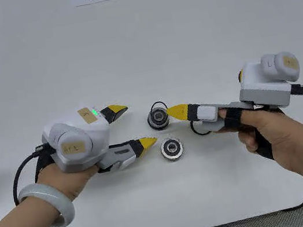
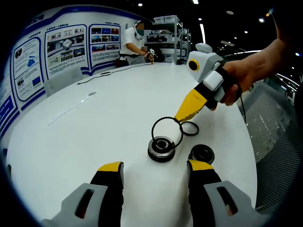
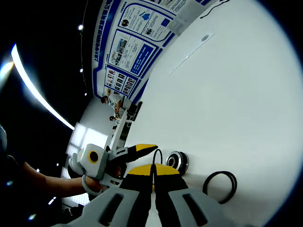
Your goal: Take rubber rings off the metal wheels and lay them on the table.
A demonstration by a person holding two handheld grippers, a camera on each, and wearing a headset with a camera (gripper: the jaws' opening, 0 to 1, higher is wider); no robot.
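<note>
Right hand-held gripper (image 1: pixel 178 111) clamped on rubber ring (image 2: pixel 152 129), just right of far metal wheel (image 1: pixel 158 118); ring loops left over it. Left hand-held gripper (image 1: pixel 133 125) apart.

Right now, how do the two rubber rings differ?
The loose ring lies flat on the table, untouched; the held ring stands up, pinched in the shut right gripper. The loose ring lies apart from the farther wheel; the held ring's lower edge meets it. Both are thin black loops.

White left tongs (image 1: pixel 133 125) and right tongs (image 1: pixel 178 111) bear yellow tips and black cables; a pale bangle (image 1: pixel 47 203) rings one wrist.
</note>
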